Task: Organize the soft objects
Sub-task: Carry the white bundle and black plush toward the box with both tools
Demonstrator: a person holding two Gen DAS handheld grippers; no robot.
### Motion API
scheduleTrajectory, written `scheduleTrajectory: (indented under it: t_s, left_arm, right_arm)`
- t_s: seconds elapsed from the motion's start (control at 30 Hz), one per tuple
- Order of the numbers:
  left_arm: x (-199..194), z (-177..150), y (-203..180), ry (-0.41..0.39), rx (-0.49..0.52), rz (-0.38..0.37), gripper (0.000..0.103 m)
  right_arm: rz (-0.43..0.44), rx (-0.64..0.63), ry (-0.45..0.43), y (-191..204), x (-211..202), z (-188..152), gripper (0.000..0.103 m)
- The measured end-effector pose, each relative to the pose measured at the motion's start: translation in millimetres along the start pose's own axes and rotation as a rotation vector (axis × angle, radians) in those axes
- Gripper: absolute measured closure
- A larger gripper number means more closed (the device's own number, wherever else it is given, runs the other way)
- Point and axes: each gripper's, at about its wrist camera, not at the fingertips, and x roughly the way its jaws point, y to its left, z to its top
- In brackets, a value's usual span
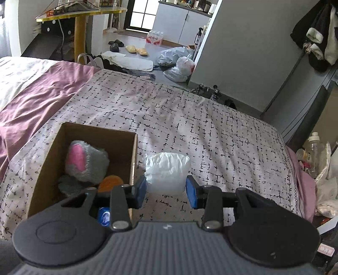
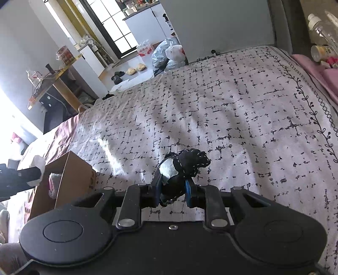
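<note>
My left gripper (image 1: 166, 191) is shut on a white crinkly soft pack (image 1: 168, 171), held just right of an open cardboard box (image 1: 52, 152) on the patterned bed. In the box lie a grey plush with a pink patch (image 1: 86, 161), an orange item (image 1: 110, 182) and a blue item (image 1: 104, 215). My right gripper (image 2: 172, 193) is shut on a black and white soft toy (image 2: 181, 169) above the bedspread. In the right wrist view the box (image 2: 71, 179) sits at the left, with the left gripper's fingers (image 2: 23, 174) and the white pack (image 2: 39, 167) beside it.
The bed carries a white black-patterned spread (image 1: 200, 127) and a purple blanket (image 1: 38, 95) at the left. Beyond the bed's far edge are plastic bags (image 1: 179, 61), slippers and a yellow table (image 1: 80, 17). Bottles and clutter (image 1: 316, 156) stand at the right.
</note>
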Motion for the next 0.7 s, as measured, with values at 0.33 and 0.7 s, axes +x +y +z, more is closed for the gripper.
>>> scheduleTrajectory:
  t_s: [0.33, 0.7]
  left_arm:
    - [-26.1, -7.2, 22.9, -0.028, -0.027, -0.021, 0.064]
    - [-38.8, -10.3, 46.5, -0.039, -0.063, -0.032, 0.064]
  right_arm:
    - [-0.004, -0.048, -0.047, 22.0, -23.5, 3.1, 0.081]
    - [0.022, -0.101, -0.069, 55.5, -39.7, 4.1, 0.080]
